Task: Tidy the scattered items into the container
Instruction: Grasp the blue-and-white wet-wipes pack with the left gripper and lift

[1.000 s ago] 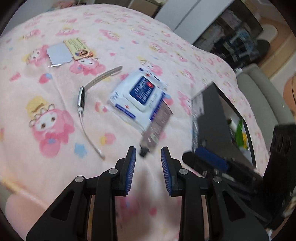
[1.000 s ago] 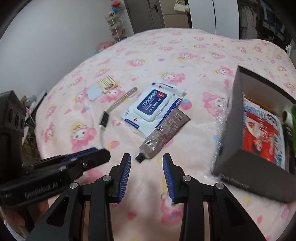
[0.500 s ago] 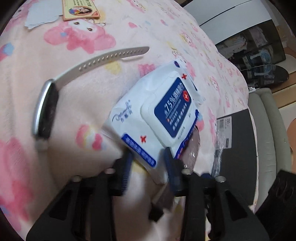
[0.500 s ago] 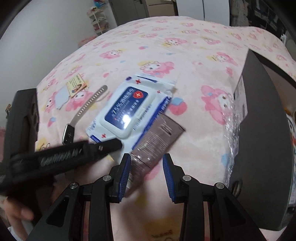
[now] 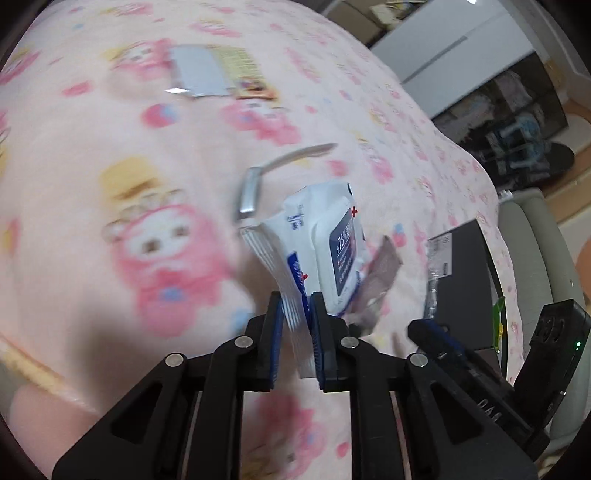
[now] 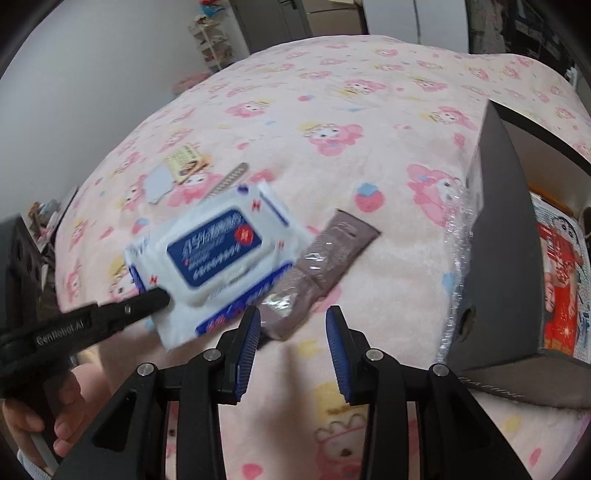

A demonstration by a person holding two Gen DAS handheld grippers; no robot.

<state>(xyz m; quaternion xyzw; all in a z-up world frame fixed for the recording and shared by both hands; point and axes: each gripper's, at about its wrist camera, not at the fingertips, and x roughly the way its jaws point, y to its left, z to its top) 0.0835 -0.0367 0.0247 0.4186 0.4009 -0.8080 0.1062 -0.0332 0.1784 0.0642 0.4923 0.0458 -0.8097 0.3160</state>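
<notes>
My left gripper (image 5: 296,317) is shut on the edge of a white and blue wet wipes pack (image 5: 325,243) and holds it lifted and tilted above the pink blanket. The pack also shows in the right wrist view (image 6: 218,254), with the left gripper (image 6: 155,299) pinching its near corner. A brown tube (image 6: 325,258) lies on the blanket just ahead of my open, empty right gripper (image 6: 291,332). The dark box (image 6: 506,258), the container, stands at the right with items inside. A watch with a grey strap (image 5: 255,188) lies beyond the pack.
A grey card (image 5: 199,74) and a yellow printed card (image 5: 243,74) lie at the far side of the blanket (image 5: 110,147). A shelf and cabinets (image 6: 266,22) stand beyond the bed. The right gripper (image 5: 480,387) shows beside the box (image 5: 465,280).
My left gripper closed on the wipes pack and lifted it off the blanket, tilting it. The right gripper moved a little closer to the brown tube and stays open.
</notes>
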